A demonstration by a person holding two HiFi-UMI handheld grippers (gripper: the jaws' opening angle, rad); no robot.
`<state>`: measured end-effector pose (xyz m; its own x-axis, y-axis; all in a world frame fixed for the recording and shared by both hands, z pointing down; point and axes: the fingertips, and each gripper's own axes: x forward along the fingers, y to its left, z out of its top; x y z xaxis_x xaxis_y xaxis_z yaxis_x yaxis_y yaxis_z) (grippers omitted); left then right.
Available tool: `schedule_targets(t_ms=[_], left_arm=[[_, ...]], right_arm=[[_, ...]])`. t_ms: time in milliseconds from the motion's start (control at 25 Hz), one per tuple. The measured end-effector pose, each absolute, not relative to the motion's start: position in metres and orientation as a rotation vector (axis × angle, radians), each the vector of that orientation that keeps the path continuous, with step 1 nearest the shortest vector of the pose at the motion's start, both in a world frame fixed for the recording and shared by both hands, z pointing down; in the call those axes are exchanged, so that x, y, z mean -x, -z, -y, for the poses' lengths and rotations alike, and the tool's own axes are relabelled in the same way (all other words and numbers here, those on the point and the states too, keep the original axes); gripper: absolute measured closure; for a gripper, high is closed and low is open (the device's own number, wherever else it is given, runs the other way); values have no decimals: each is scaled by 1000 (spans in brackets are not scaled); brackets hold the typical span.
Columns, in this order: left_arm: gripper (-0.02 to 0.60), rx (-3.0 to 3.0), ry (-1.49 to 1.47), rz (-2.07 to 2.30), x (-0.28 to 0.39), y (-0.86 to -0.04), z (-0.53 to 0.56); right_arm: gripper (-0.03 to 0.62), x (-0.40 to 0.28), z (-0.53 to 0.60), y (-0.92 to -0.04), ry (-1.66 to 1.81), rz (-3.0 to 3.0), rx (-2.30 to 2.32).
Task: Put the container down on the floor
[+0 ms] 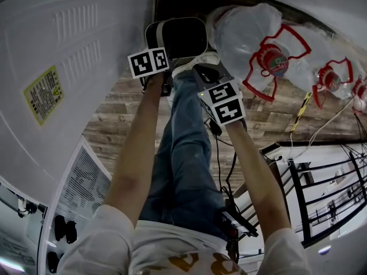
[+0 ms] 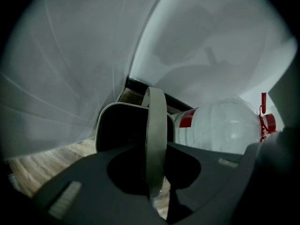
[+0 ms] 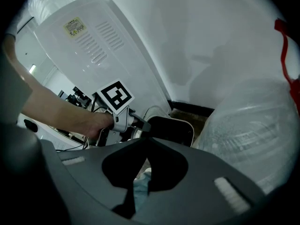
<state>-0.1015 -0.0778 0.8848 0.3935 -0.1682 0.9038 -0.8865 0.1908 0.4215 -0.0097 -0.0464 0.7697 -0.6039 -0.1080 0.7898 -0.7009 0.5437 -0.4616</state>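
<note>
The container [image 1: 175, 36] is just ahead of the left hand-held gripper [image 2: 154, 189]. A water jug [image 1: 252, 39] lies to its right and an appliance [image 1: 63, 67] to its left.

Head view: from above, looking steeply down onto the floor [image 1: 114, 125].
Left gripper view: low, very near the container [image 2: 122, 130], facing the wall [image 2: 211, 41].
Right gripper view: low, farther back, facing the same wall.
Shared: container, water bottle [image 1: 246, 36].

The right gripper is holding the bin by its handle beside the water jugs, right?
No. The left gripper holds the bin by its handle, as the left gripper view shows; the right gripper is shut on nothing. The water jugs are beside it.
</note>
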Motion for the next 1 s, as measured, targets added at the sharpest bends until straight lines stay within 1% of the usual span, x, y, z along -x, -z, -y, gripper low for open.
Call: schedule_targets(t_ms=[240,360,480,600,720,1000], left_arm=[[496,-1253,-651,1150,118,-886,72],[468,-1222,-732,1194,131,-889,64],[460,-1206,-839,1226,143,-891,55],[449,-1189,-878,1247,152,-891,48],[423,-1184,-867,1293,162,-888,47],[410,-1167,-846,1346,170,-883,45]], right_arm=[[566,8,45,-771,-1022,2053,-639],[566,4,48,-772,-1022,2049,-655],[566,3,50,-773,-1020,2047,-660],[566,4,49,-773,-1019,2049,-659],[566,6,48,-772,-1023,2048,-670],[566,7,46,-769,-1024,2047,-666]])
